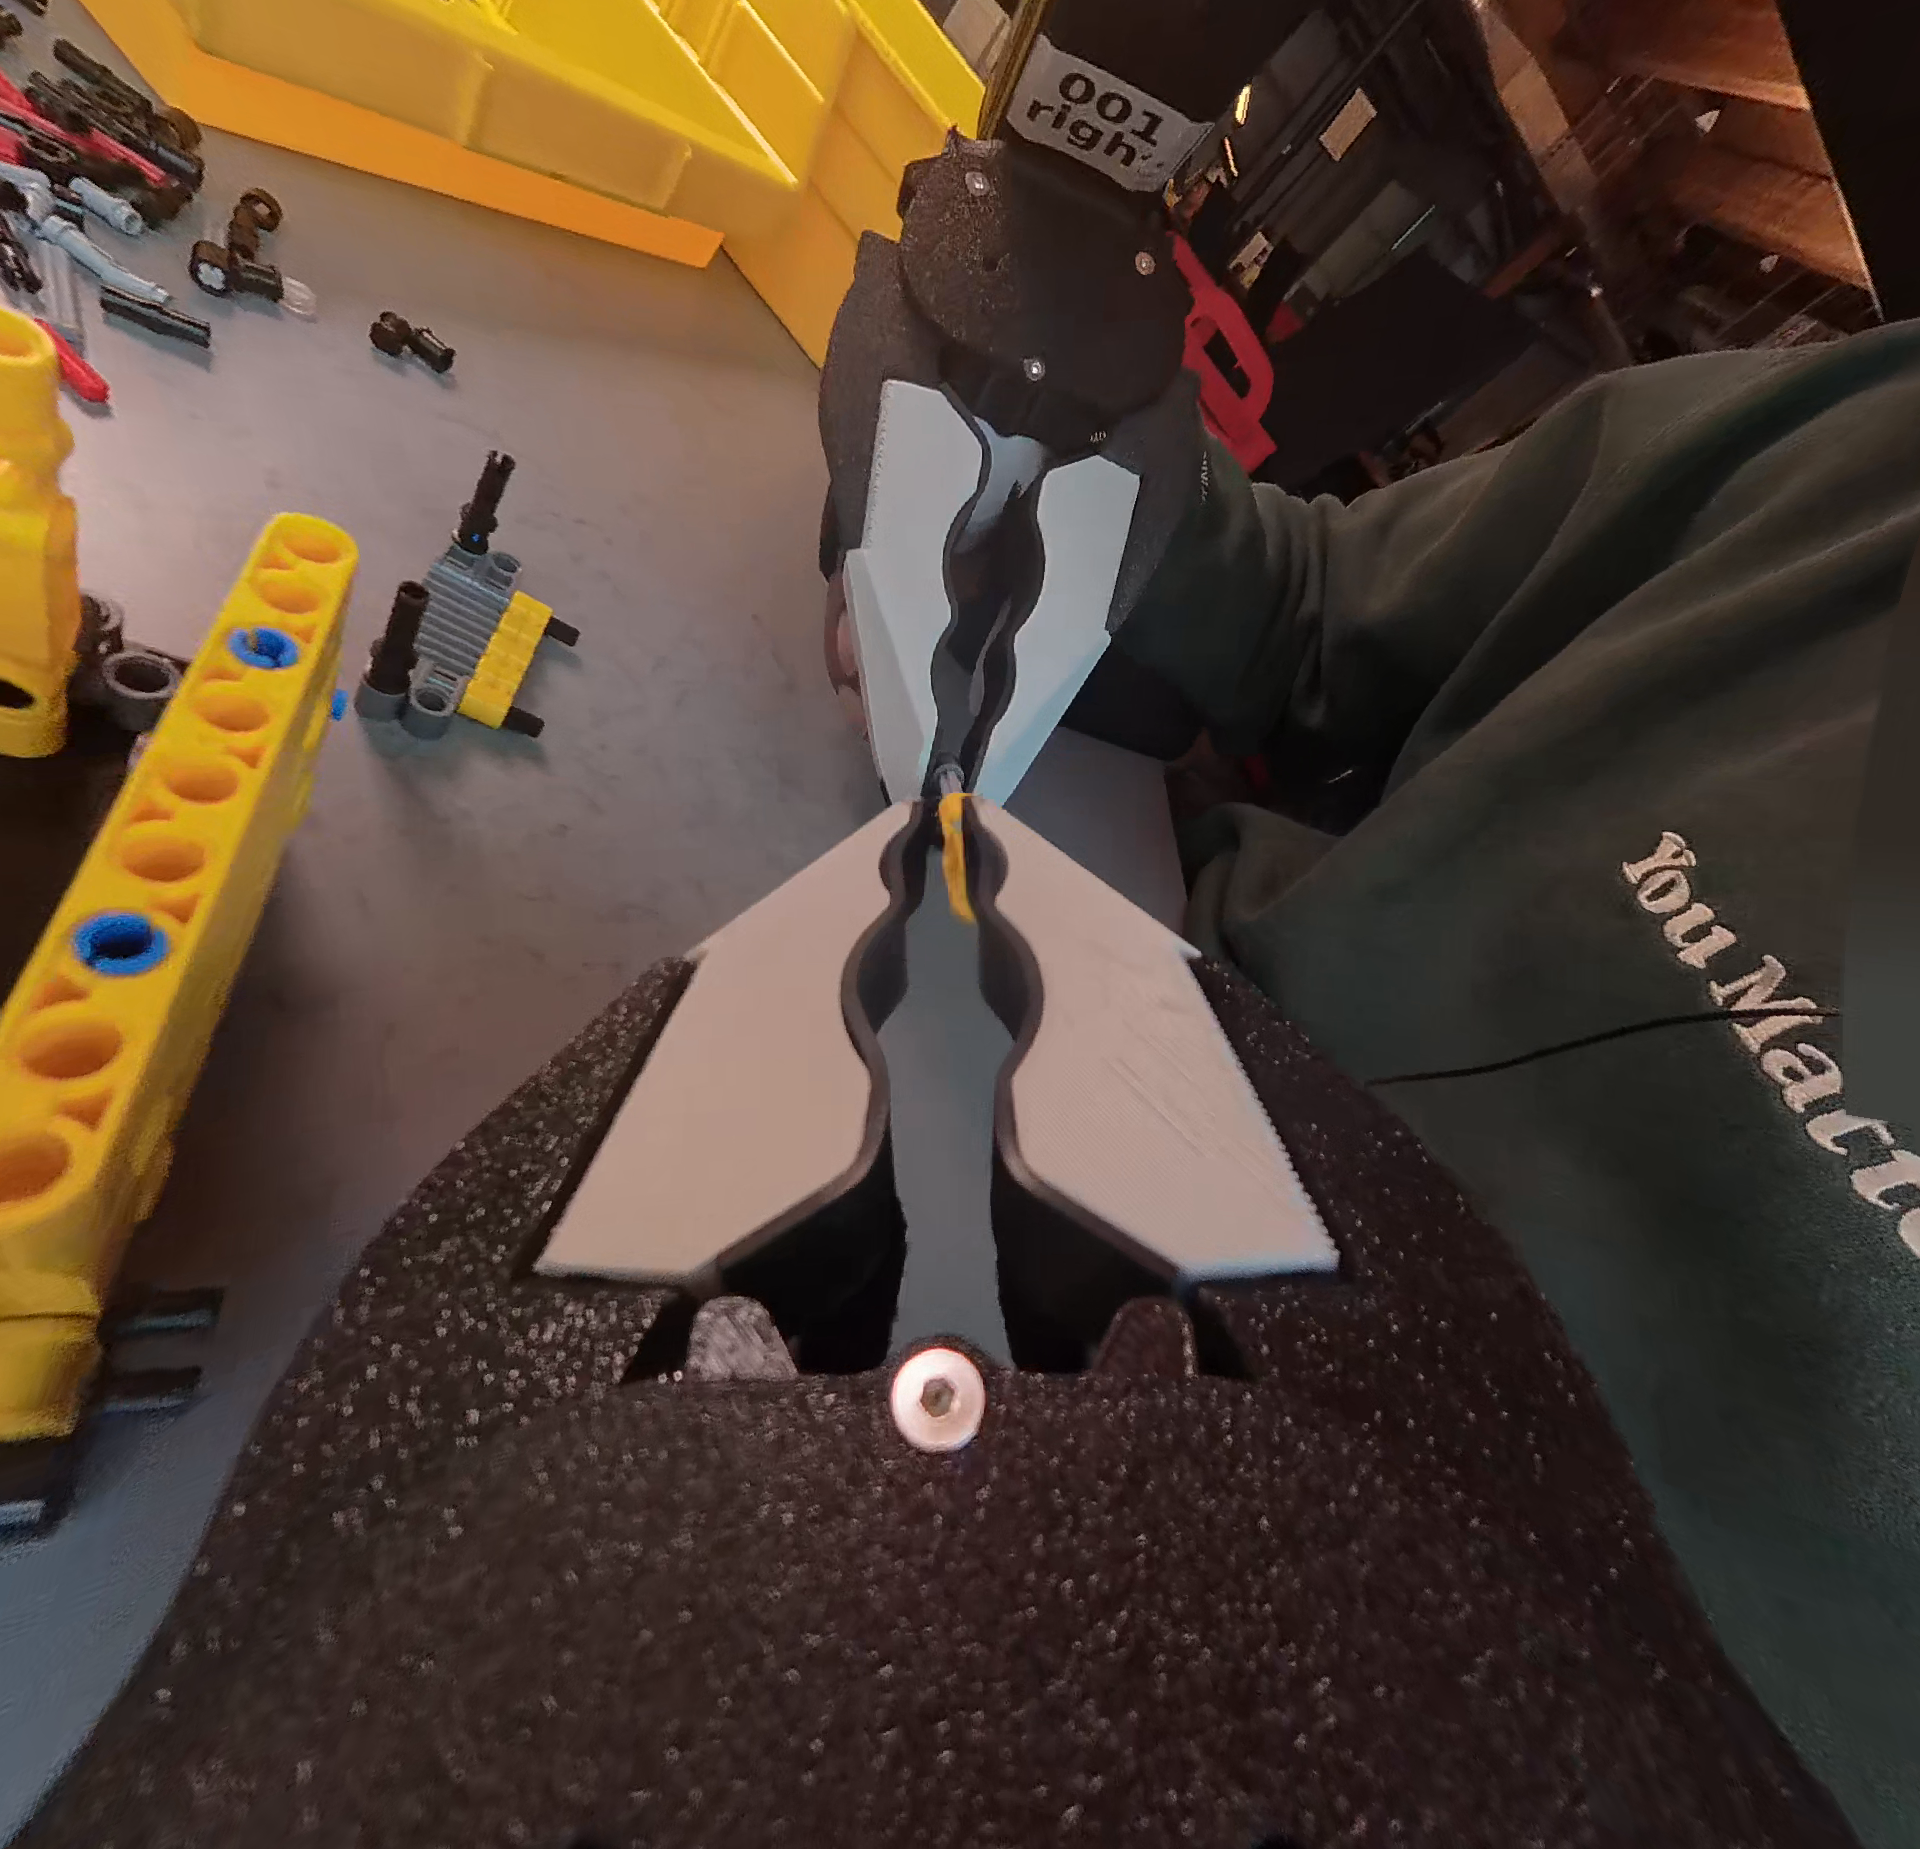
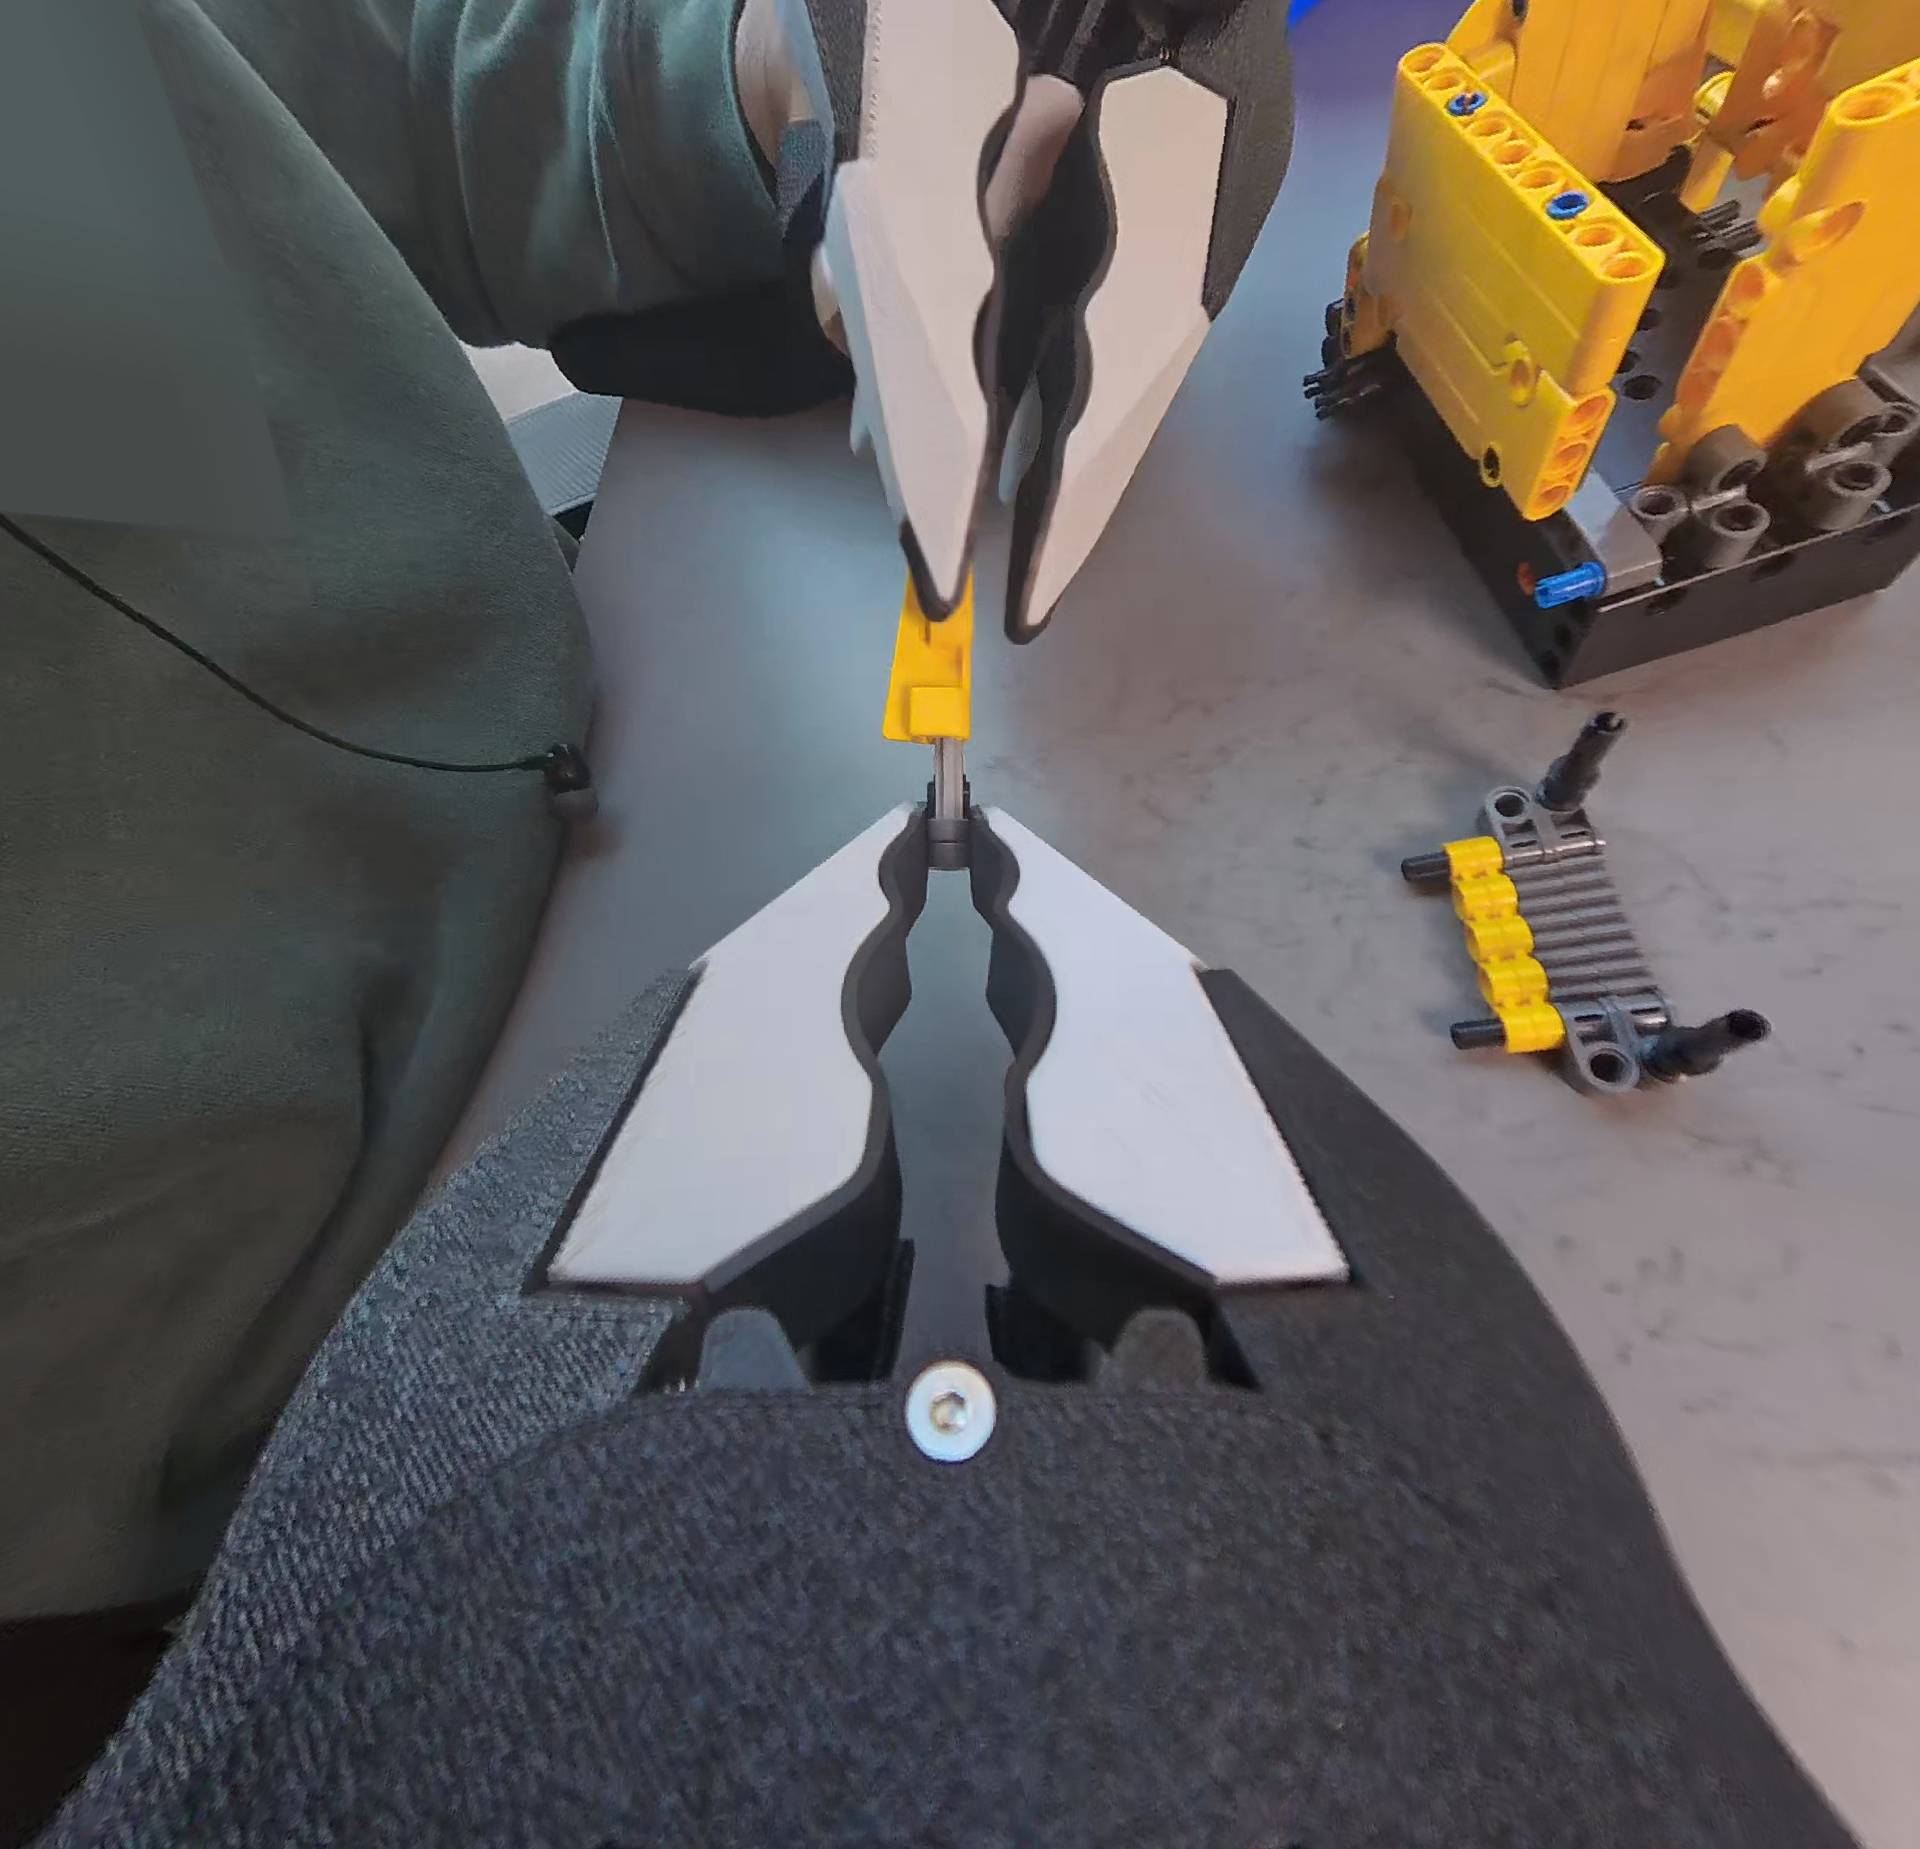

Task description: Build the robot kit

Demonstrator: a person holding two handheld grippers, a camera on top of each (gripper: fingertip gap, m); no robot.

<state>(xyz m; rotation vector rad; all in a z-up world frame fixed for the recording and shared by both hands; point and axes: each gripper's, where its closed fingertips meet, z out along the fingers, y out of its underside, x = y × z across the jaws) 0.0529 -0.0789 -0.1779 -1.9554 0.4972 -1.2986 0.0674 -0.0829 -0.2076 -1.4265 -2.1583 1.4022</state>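
Closest, the left hand-held gripper [image 1: 943, 812] is pinched narrow on a thin yellow piece [image 1: 954, 859] at its tips. Tip to tip with it, the right hand-held gripper [image 2: 948, 825] is clamped on a small grey-black pin [image 2: 947, 797] that meets the yellow piece end-on, above the grey table [image 2: 1195, 708]. Beyond, on the table, lie a grey-and-yellow subassembly [image 2: 1558, 932] and a yellow brick model [image 2: 1621, 272]. Farther off are loose parts [image 1: 94, 168] and yellow bins [image 1: 582, 85]. A green sleeve [image 1: 1507, 604] fills one side.
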